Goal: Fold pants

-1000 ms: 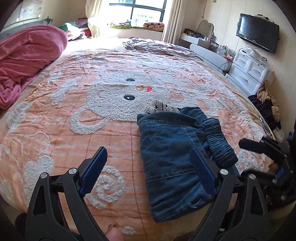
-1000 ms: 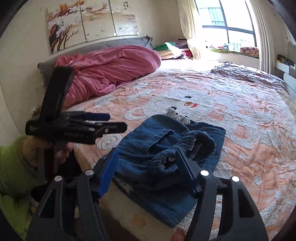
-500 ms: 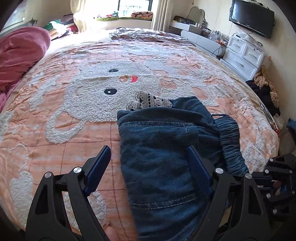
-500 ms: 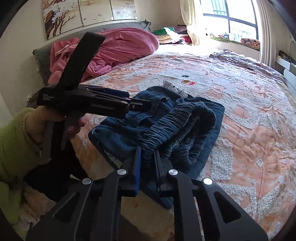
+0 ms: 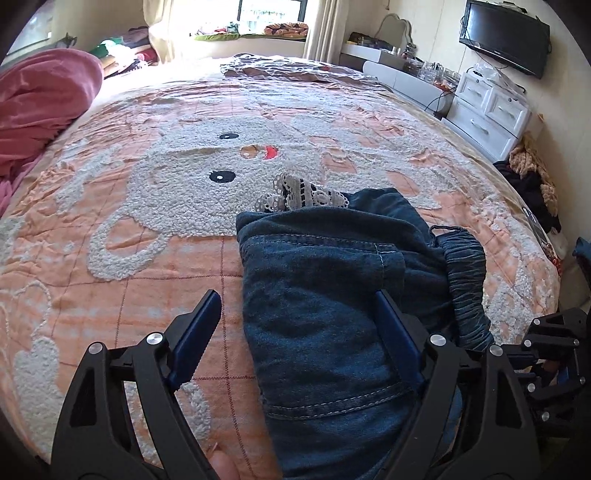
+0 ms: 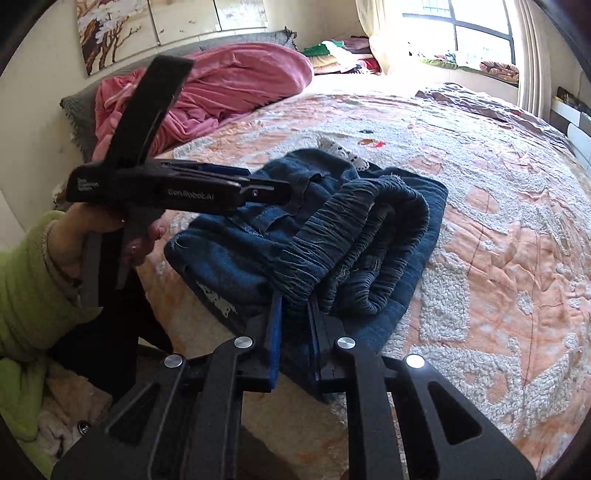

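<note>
Dark blue denim pants (image 5: 325, 295) lie folded in a bundle at the near edge of the bed, with white lace trim (image 5: 295, 192) at the far end. They also show in the right wrist view (image 6: 332, 229). My left gripper (image 5: 295, 332) is open, its fingers astride the bundle's near left part. It also shows in the right wrist view (image 6: 258, 192), over the pants. My right gripper (image 6: 295, 306) is shut on the elastic waistband (image 6: 332, 229) at the bundle's near end. It also shows in the left wrist view (image 5: 546, 354), at the right edge.
The bed has an orange quilt (image 5: 147, 206) with a white fleecy cartoon figure. A pink blanket (image 6: 221, 88) is heaped by the headboard. A white dresser (image 5: 487, 110) and wall TV (image 5: 506, 37) stand to the right. A window (image 6: 465, 33) lies beyond the bed.
My right gripper closed on the waistband of the pants. My left gripper moved forward over the bundle and stays open.
</note>
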